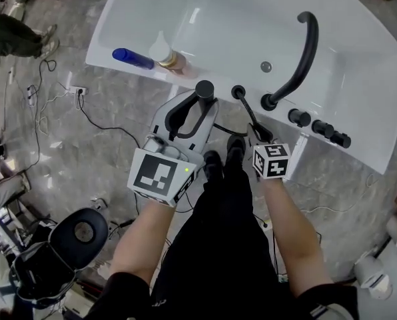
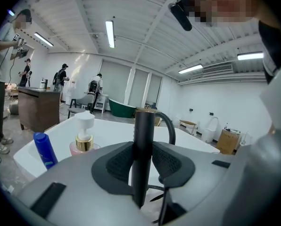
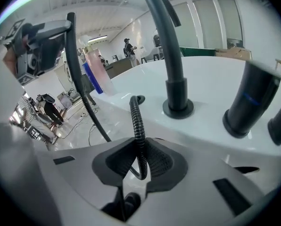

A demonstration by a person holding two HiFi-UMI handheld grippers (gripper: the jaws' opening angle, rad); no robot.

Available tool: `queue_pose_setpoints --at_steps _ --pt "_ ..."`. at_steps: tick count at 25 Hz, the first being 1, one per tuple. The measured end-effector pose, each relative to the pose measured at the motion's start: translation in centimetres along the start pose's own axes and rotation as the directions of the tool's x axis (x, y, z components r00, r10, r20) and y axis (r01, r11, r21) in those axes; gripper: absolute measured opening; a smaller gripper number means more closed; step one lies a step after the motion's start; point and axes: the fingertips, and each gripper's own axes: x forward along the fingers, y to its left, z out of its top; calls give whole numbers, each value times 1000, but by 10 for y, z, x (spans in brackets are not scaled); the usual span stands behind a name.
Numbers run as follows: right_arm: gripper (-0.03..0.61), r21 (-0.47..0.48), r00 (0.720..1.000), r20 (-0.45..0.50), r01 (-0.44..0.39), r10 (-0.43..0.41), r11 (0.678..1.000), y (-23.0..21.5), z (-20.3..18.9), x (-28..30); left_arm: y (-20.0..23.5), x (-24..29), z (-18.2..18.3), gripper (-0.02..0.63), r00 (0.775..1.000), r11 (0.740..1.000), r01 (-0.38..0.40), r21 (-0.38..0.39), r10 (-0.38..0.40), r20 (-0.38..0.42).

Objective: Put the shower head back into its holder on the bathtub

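Note:
The black shower head (image 1: 204,90) stands upright just outside the white bathtub's near rim (image 1: 358,112). My left gripper (image 1: 192,113) is shut on its handle (image 2: 142,159), and both pads press against it. To its right, the black ribbed hose (image 1: 250,115) comes out of a round black socket (image 1: 238,92) on the rim. My right gripper (image 1: 257,132) is shut on this hose (image 3: 139,140) a short way below the socket (image 3: 137,99). The hose loops down behind the jaws, out of sight.
A tall black curved faucet (image 1: 305,52) and three black knobs (image 1: 299,117) stand on the rim to the right. A blue bottle (image 1: 133,59) and a pump bottle (image 1: 165,51) are on the rim to the left. Cables and a power strip (image 1: 78,91) lie on the floor, beside a black stool (image 1: 82,232).

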Motion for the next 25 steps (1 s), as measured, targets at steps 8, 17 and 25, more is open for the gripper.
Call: queue_pose_setpoints --at_steps 8,17,25 --pt "74 -5 1000 19 -21 21 1000 17 57 0 29 27 -34 132 996 1000 10 2 -10 -86" --pt "71 35 997 -30 -69 70 997 38 82 44 37 44 -64 132 990 1000 2 -18 -5 -139" --pt "161 51 998 -17 -60 61 997 40 73 34 39 41 -57 133 991 1000 7 5 -7 -130"
